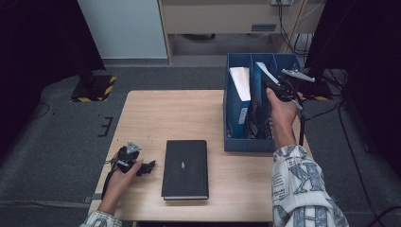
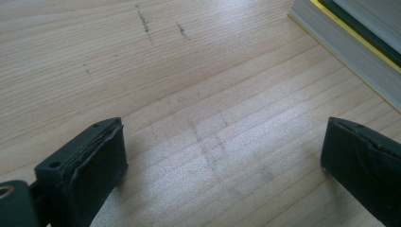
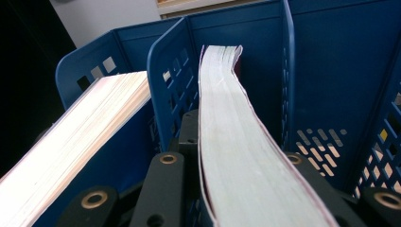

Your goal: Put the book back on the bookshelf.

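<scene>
White-edged book [image 3: 236,142] — bowed, pinched in tongs [image 3: 227,165]

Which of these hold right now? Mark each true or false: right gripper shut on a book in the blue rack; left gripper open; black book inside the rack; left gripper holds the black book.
1. The right gripper is shut on a book in the blue rack. True.
2. The left gripper is open. True.
3. The black book is in the rack. False: it lies flat on the table.
4. The left gripper holds the black book. False: nothing is between its fingers.
</scene>
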Tool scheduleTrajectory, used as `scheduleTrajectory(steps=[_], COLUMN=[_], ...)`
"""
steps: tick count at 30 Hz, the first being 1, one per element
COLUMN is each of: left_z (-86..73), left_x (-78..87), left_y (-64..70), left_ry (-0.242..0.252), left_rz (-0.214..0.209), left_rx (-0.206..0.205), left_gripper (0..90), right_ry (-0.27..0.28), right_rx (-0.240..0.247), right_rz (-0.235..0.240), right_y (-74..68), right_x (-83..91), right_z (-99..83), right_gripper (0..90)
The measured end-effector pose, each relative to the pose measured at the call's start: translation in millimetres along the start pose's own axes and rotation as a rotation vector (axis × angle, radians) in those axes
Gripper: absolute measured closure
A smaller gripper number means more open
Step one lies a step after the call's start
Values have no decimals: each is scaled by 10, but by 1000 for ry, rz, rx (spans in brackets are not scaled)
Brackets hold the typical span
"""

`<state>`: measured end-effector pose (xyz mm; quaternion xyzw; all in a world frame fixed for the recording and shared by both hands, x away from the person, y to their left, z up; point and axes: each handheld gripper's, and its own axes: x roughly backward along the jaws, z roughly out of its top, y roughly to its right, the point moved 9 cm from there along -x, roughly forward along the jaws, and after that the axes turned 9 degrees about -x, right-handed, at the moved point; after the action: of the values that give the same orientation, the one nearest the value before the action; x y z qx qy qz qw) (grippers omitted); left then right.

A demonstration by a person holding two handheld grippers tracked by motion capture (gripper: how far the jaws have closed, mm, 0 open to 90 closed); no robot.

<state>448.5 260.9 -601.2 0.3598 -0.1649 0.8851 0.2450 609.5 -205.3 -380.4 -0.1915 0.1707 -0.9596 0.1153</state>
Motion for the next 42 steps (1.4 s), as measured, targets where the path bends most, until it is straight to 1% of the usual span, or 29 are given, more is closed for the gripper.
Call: scheduleTrajectory(steps=[5,7,11,20,24,29,33,42], left_z=[2,3,5,8,7,8,9,11], left_x=[-2,-2,-4,-6,-5,-6,-6,-7], left_y=[2,3,4,7,8,11,14,19], left_ry=[0,0,0,-1,-3,-3,-3,-1], left_rz=[-1,-1,-2,-3,-3,-3,-4,-5], left_rx=[-1,-1,-3,-4,-6,-5,-6,-5], left_gripper=[3,3,2,3,3,2,3,2], right_ry=[11,12,12,5,-14,-36,-58,-71], right_rx=[4,-2,-4,0,4,-8,1,-2], right_rz=[-11,-16,-14,-9,-13,-17,-15,-12], right_y=[29,41,56,27,15,20,-5,4], right_x=[-29,-42,-53,-55,-29,20,64,152], right_z=[-11,-32,-70,-86,-104,-137,-167,-227], right_gripper=[735,734,734,732,728,724,718,712])
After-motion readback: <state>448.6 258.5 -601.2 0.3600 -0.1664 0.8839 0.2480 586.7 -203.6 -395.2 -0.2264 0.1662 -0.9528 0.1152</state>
